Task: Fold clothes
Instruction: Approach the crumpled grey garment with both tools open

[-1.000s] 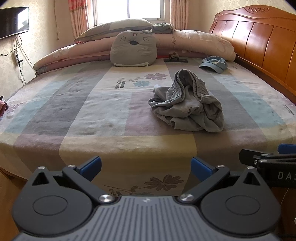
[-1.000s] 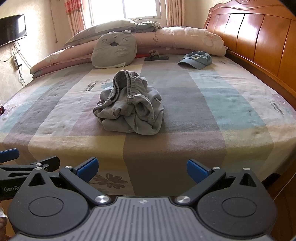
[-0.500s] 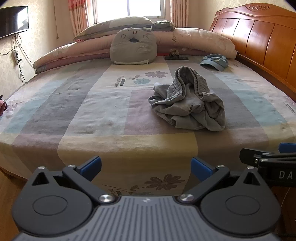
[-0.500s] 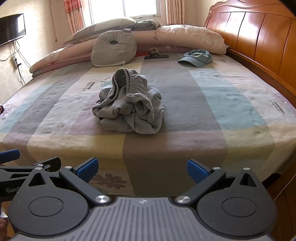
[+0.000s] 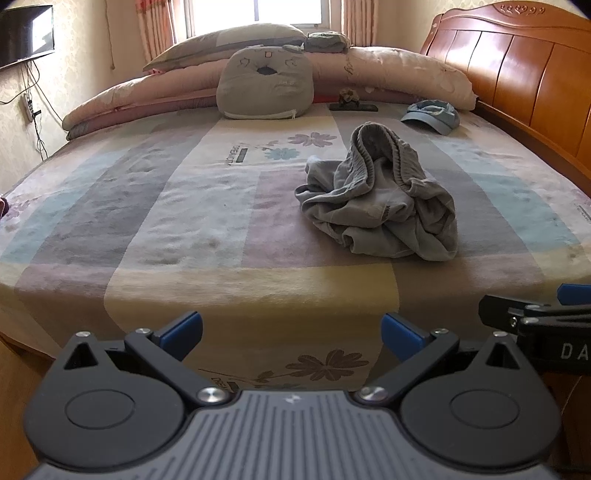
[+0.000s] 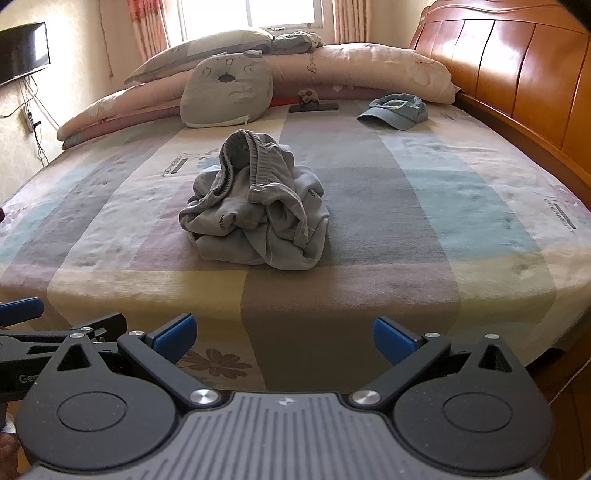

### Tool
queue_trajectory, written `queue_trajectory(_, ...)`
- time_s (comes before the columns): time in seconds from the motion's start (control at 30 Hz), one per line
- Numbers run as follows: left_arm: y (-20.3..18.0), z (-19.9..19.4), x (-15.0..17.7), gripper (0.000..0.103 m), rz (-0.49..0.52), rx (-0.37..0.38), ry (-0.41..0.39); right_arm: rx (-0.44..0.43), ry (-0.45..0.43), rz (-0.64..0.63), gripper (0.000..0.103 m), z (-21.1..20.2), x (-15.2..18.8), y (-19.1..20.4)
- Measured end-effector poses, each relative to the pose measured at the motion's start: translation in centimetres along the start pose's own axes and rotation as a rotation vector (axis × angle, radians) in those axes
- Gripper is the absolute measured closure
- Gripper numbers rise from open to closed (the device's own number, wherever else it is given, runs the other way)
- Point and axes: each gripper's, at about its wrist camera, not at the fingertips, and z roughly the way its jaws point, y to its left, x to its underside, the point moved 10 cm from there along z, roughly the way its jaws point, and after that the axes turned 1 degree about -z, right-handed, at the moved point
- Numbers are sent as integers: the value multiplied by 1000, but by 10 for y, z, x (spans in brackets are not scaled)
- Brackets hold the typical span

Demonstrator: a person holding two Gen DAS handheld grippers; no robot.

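A crumpled grey garment [image 5: 380, 203] [image 6: 255, 214] with a ribbed waistband lies in a heap near the middle of the bed [image 5: 207, 229]. My left gripper [image 5: 291, 332] hovers over the bed's near edge, open and empty, with the heap ahead and to its right. My right gripper [image 6: 282, 336] is also open and empty at the near edge, the heap ahead and slightly left. Each gripper shows at the side of the other's view, the right gripper [image 5: 535, 317] at the left view's right edge, the left gripper [image 6: 55, 332] at the right view's left edge.
A grey cushion [image 5: 264, 86], pillows and a rolled quilt [image 6: 369, 70] line the far side. A blue cap [image 6: 397, 110] and a small dark object [image 6: 312, 105] lie near them. A wooden headboard [image 6: 517, 70] runs along the right. A TV [image 5: 26, 35] hangs on the left wall.
Both grippers have moved slightly forward towards the bed, so the grey heap looks a little nearer. Their jaws stay open.
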Motion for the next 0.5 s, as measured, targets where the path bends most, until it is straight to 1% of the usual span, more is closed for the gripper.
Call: queue_trajectory(0.5,-1,29,-10,1,3,-10,35,-5,30,-20,0,27,-11,0)
